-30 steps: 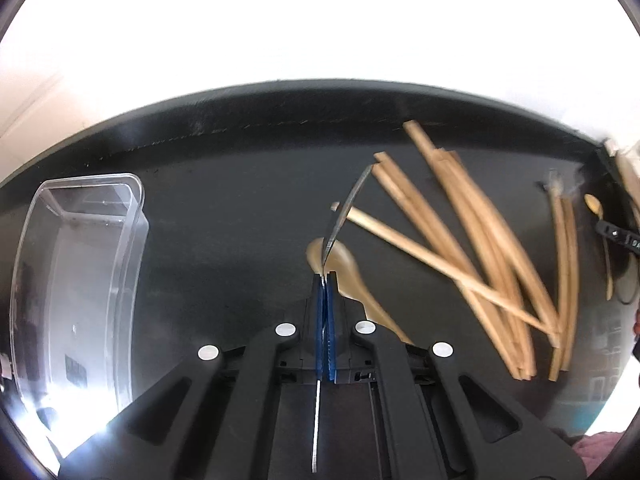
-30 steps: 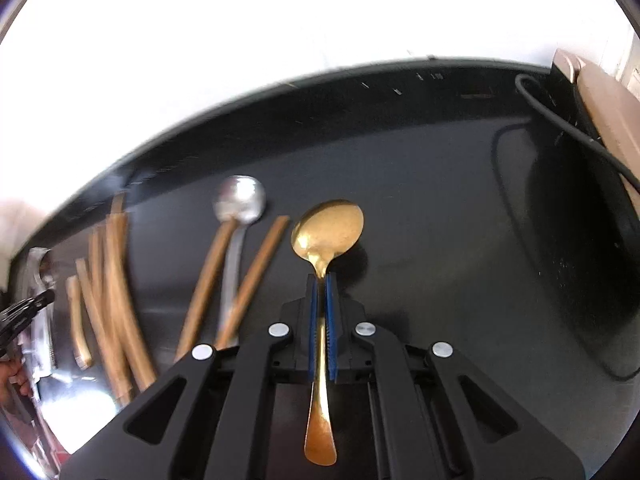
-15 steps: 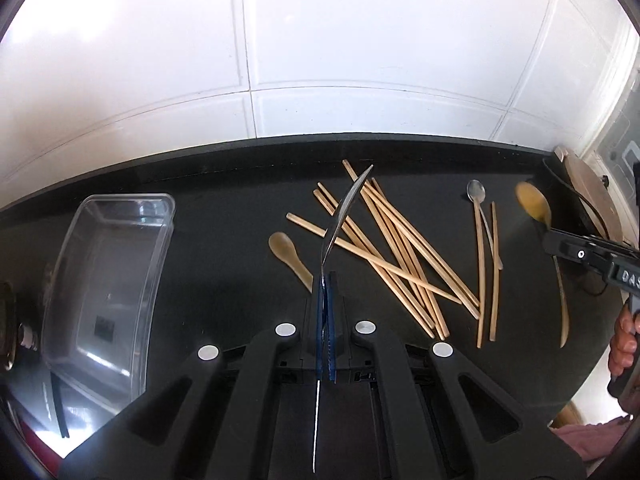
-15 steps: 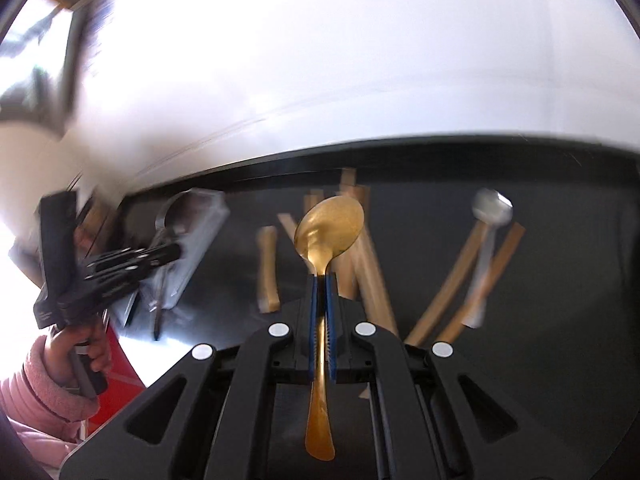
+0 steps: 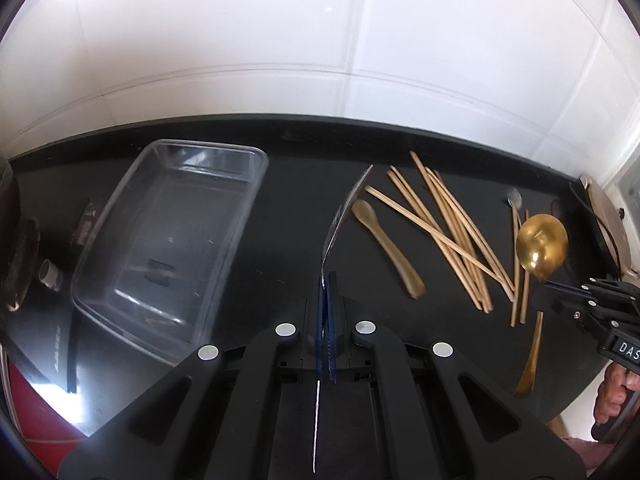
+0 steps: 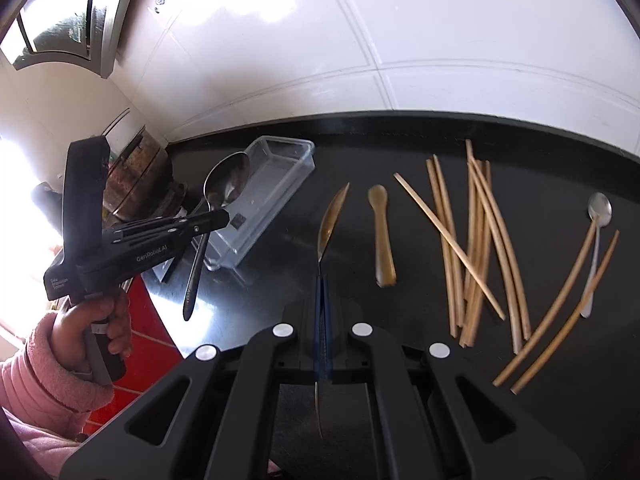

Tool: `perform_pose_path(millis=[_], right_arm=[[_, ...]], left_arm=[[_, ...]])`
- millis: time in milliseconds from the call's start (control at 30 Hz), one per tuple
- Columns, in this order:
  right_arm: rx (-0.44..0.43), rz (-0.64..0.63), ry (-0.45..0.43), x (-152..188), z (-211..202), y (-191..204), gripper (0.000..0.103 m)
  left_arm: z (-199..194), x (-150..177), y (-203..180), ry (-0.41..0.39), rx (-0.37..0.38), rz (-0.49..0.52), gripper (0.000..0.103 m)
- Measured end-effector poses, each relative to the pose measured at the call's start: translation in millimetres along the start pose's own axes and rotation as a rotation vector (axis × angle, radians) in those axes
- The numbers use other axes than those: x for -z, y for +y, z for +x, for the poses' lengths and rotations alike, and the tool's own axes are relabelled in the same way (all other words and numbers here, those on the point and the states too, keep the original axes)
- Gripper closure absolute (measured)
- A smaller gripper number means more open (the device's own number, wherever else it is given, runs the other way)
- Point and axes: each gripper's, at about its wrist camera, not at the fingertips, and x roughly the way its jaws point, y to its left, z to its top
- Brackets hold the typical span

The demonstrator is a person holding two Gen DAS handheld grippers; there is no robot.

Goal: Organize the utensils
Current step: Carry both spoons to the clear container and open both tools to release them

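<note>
My left gripper is shut on a silver spoon, seen edge on, held above the black counter just right of a clear plastic container. In the right wrist view that spoon hangs bowl up beside the container. My right gripper is shut on a gold spoon, turned edge on; the left wrist view shows its bowl. On the counter lie a wooden spoon, several chopsticks and a small silver spoon.
A white tiled wall backs the counter. A beige appliance with a black cable sits at the far right. Dark round items stand left of the container. A hand in a pink sleeve holds the left gripper.
Both grippers rose and swept left with their spoons. The right gripper rolled, turning the gold spoon from bowl-facing to edge on. The container now lies closer to the middle of the left wrist view.
</note>
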Motion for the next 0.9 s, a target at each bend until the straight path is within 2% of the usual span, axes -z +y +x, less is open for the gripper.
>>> perform_pose_path(millis=[167, 300, 467, 600, 800, 900], right_arm=[[0.015, 0.024, -0.02, -20, 28, 45, 0.101], [0.025, 0.001, -0.017, -45, 63, 88, 0.101], [0.046, -0.004, -0.026, -72, 103, 131, 0.101], [0.055, 0.035, -0.006, -79, 125, 142, 0.101], [0.079, -0.02, 0.022, -134, 167, 166, 0.101], [0.078, -0.008, 0.031, -140, 179, 170, 0.101]], left_arm=[[-1, -14, 52, -0.027, 0.033, 0.04, 0.102], [-4, -28, 96, -0.034, 0.027, 0.111, 0.102], [9, -39, 155, -0.018, 0.055, 0.106, 0.102], [16, -50, 182, -0.021, 0.08, 0.115, 0.102], [29, -74, 214, -0.024, 0.102, 0.116, 0.102], [38, -82, 223, -0.021, 0.117, 0.109, 0.102]])
